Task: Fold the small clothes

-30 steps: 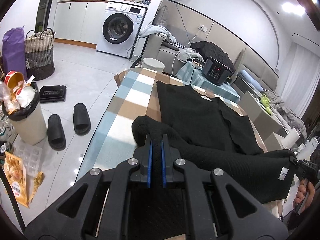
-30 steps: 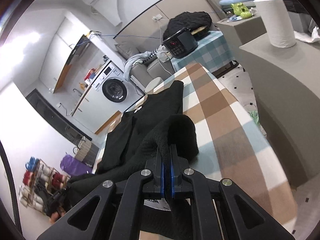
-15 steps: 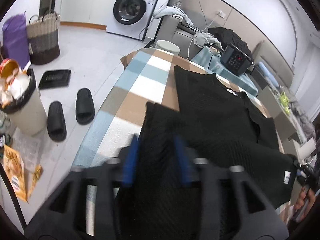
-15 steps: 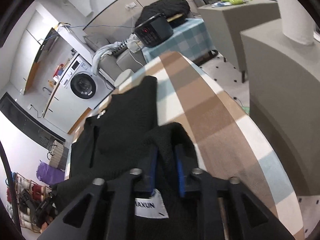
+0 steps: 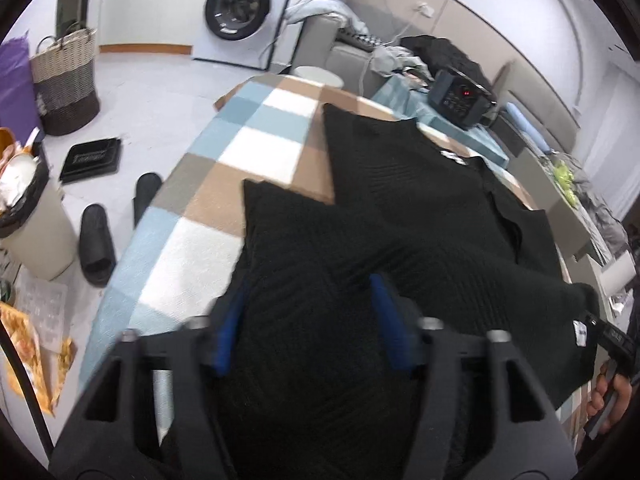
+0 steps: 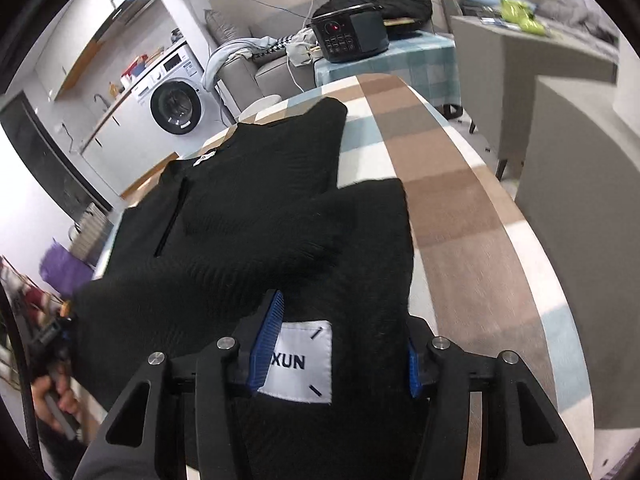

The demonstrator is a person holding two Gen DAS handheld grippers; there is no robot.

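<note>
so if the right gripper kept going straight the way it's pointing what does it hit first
Most likely the black garment itself. The right gripper points down at the folded-over cloth, its jaws open with the white label lying between them. The checked tablecloth is underneath; how much gap remains is unclear.

White tiled floor [image 5: 132, 92], washing machine [image 5: 240, 12], grey sofa [image 5: 332, 40], woven basket [image 5: 66, 80], checked tabletop [image 5: 256, 128].

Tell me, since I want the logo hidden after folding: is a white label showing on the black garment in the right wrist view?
Yes, a white label lies face up on the black garment.
</note>
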